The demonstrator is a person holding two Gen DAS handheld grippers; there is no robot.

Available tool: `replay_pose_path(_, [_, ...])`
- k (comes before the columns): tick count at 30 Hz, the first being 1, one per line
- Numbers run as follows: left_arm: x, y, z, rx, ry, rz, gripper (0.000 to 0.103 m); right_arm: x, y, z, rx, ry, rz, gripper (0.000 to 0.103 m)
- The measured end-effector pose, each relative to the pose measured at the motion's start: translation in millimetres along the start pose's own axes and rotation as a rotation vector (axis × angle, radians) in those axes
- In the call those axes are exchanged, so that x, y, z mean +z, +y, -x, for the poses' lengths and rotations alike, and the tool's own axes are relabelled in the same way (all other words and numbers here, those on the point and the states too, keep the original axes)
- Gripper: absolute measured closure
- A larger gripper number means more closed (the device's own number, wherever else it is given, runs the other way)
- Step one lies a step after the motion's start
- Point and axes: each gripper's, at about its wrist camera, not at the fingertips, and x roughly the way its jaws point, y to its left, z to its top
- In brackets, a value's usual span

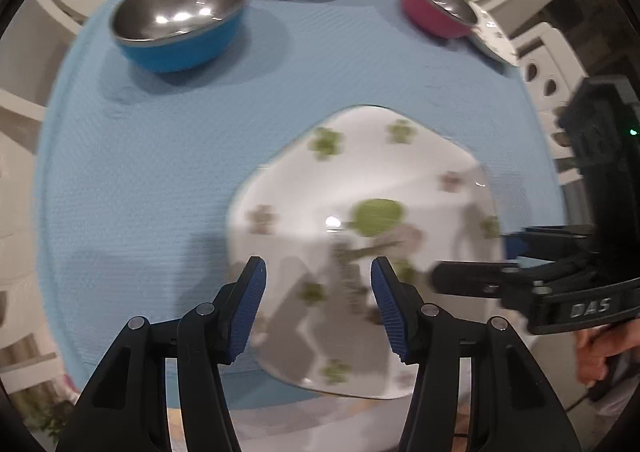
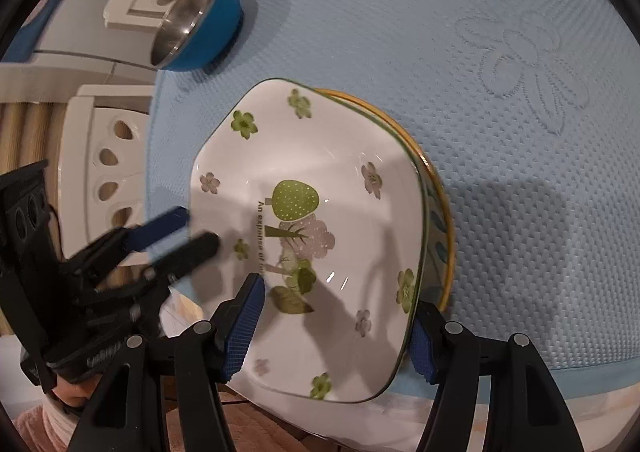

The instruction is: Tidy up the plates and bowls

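Blue-padded fingers of the right claw [image 2: 338,326] stand half open around the white square plate [image 2: 320,236] – one pad over its face, the other at its right rim, though whether they press I cannot tell. That plate lies on a yellow-rimmed plate [image 2: 442,212] upon the blue mat [image 2: 500,172]. At nine o'clock the left claw [image 2: 191,233] hovers, half open and empty, at the plate's edge. A blue bowl [image 2: 200,26] sits at eleven o'clock.
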Motion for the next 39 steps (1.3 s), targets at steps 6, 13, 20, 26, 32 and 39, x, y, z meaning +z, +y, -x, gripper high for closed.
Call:
replay_pose_path(6, [-2, -12, -5, 0.031, 0.012, -0.039, 0.052, -1, 1, -4, -0.062, 0.005, -0.023, 0.040])
replay_pose_path(13, [-2, -10, -6, 0.053, 0.011, -0.030, 0.050, -5, 0, 3, -0.079, -0.017, -0.036, 0.040])
replay_pose_path(20, [-4, -8, -5, 0.055, 0.017, -0.036, 0.050, -14, -2, 1, -0.111, -0.019, -0.070, 0.040])
replay_pose_path(26, [-7, -1, -4, 0.065, 0.026, -0.004, 0.050, -18, -6, 5, -0.095, -0.026, -0.092, 0.040])
replay_pose_path(32, [-3, -1, -3, 0.082, 0.024, 0.034, 0.049, -19, -10, 10, -0.073, -0.028, -0.092, 0.040])
replay_pose_path(39, [11, -7, -4, 0.118, 0.003, 0.105, 0.049, -11, -22, 21, -0.014, -0.012, -0.049, 0.040])
